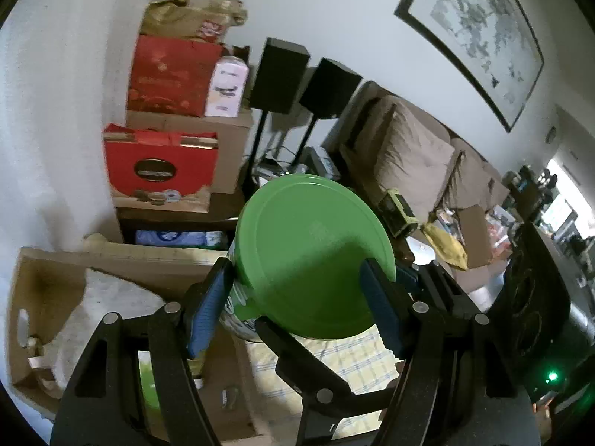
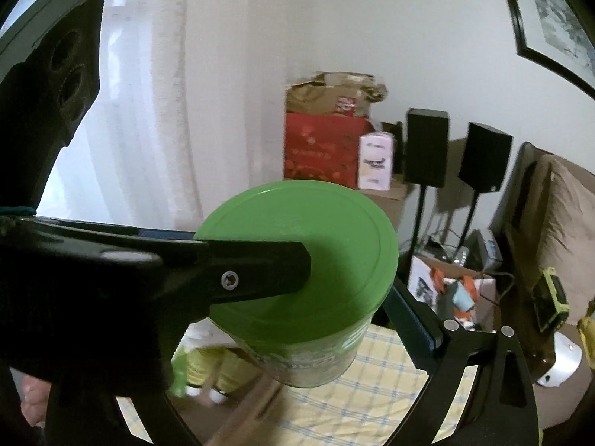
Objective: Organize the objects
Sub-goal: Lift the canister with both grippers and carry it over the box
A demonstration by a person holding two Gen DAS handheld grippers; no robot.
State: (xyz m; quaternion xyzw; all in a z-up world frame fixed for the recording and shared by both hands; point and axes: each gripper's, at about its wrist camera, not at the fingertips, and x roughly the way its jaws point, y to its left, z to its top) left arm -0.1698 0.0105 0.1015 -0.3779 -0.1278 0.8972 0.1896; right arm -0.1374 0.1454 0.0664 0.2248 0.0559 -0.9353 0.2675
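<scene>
A round tin with a green plastic lid (image 1: 312, 249) is held in the air. My left gripper (image 1: 297, 297) is shut on it, its blue pads (image 1: 208, 304) pressing the tin's two sides. In the right wrist view the same tin (image 2: 305, 260) fills the middle. The left gripper's black finger (image 2: 241, 271) crosses over the lid from the left. My right gripper (image 2: 297, 319) stands around the tin, its right blue pad (image 2: 405, 316) just beside the tin wall; its left finger is hidden, so contact is unclear.
Below lies an open cardboard box (image 1: 33, 297) with a white cloth and a yellow checked cloth (image 1: 357, 360). Stacked red and brown boxes (image 1: 163, 163), two black speakers on stands (image 1: 279, 74), a sofa with cushions (image 1: 416, 156) and a framed picture (image 1: 479, 29) stand behind.
</scene>
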